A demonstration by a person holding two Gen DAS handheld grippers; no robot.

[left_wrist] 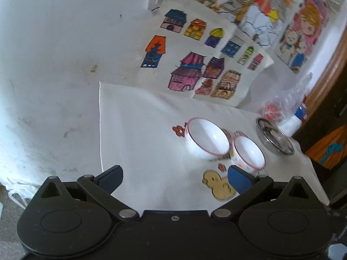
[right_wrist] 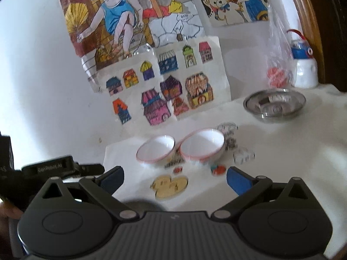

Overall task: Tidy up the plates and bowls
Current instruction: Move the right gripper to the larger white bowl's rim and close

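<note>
**Bowls ahead, left gripper nearer**

Both grippers hang empty, jaws spread wide. Left gripper [left_wrist: 174, 178] sits close to the two white bowls [left_wrist: 225, 145], which lie ahead and rightward, side by side mid-table; steel bowl [right_wrist: 274, 105] rests toward the far right corner.

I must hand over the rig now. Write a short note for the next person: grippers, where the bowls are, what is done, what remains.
Left gripper: open, empty, held short of the bowls.
Right gripper: open, empty, also held back.
Two white bowls, left and right, stand upright side by side on the white cloth, very close together.
Steel bowl sits apart, further back to the right, near a bottle.
Done: nothing stacked yet.
Left: probably nest the bowls together. No plates are visible.
</note>
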